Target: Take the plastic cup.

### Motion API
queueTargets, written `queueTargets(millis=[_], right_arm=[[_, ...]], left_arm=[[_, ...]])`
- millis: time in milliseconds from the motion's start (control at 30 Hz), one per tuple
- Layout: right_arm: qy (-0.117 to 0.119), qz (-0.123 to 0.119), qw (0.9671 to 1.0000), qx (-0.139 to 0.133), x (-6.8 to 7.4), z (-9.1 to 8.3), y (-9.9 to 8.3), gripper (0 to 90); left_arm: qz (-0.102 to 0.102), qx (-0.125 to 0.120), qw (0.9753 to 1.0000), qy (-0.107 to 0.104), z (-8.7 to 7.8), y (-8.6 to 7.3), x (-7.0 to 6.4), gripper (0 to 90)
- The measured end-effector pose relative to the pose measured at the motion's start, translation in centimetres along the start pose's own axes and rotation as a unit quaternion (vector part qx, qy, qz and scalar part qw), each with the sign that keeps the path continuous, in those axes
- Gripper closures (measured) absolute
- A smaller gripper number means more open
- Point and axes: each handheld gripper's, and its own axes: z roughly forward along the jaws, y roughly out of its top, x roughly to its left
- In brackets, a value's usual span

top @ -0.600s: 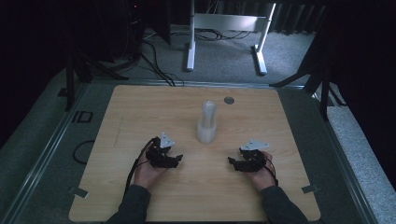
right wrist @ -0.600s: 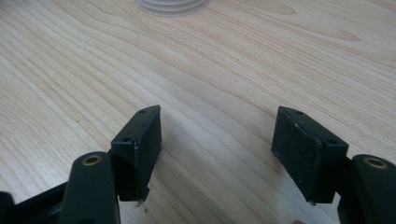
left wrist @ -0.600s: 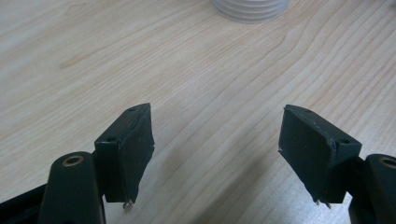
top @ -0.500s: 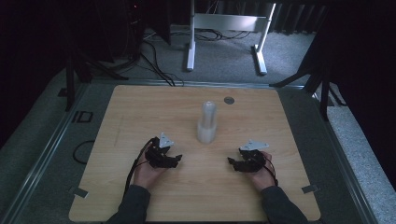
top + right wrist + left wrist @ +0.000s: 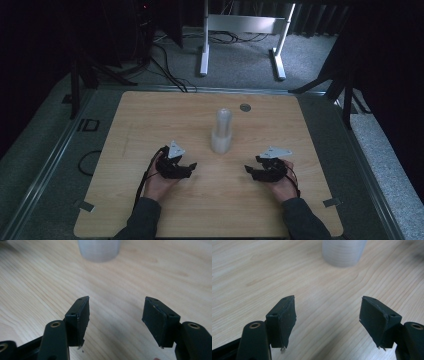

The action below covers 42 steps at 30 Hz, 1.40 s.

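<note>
A pale translucent cylinder (image 5: 221,131) with a narrower rounded top stands upright near the middle of the wooden table (image 5: 150,120). Its ribbed base shows at the top of the left gripper view (image 5: 343,252) and of the right gripper view (image 5: 99,250). My left gripper (image 5: 192,167) rests on the table to the cylinder's front left, jaws open and empty (image 5: 327,322). To the cylinder's front right my right gripper (image 5: 248,171) lies with its jaws apart and nothing between them (image 5: 115,321). Both point inward, a short way from the cylinder.
A small grey disc (image 5: 245,107) lies on the table behind the cylinder near the far edge. A white metal stand (image 5: 242,30) and cables (image 5: 165,70) are on the floor beyond the table. Dark frame legs (image 5: 77,85) stand at both sides.
</note>
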Motion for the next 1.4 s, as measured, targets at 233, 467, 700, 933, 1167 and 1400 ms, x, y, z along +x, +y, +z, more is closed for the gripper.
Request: queueTargets(millis=[233,467,700,933,1167,1400], right_arm=[[0.009,-0.013,0.9997,-0.02,0.1,-1.4,1.9,40.6],[0.012,-0.031,0.9987,-0.04,0.2,-2.3,4.6,39.9],[0.024,-0.048,0.9971,-0.054,0.4,-2.9,7.9,36.9],[0.03,-0.069,0.9954,-0.06,0.6,-2.8,11.2,36.3],[0.028,-0.081,0.9943,-0.063,0.9,-2.3,13.4,30.0],[0.033,-0.072,0.9945,-0.068,0.9,-1.8,14.9,28.6]], left_arm=[[0.005,-0.01,0.9999,-0.009,0.1,1.6,-0.3,28.3],[0.007,-0.033,0.9989,-0.034,0.8,4.1,-0.4,27.0],[0.025,-0.04,0.9983,-0.035,2.5,6.6,-1.0,23.8],[0.024,-0.042,0.9983,-0.033,4.0,8.1,-1.2,23.7],[0.02,-0.054,0.9979,-0.031,5.2,8.4,-1.7,21.7],[0.013,-0.056,0.9978,-0.033,5.7,8.8,-1.8,21.8]])
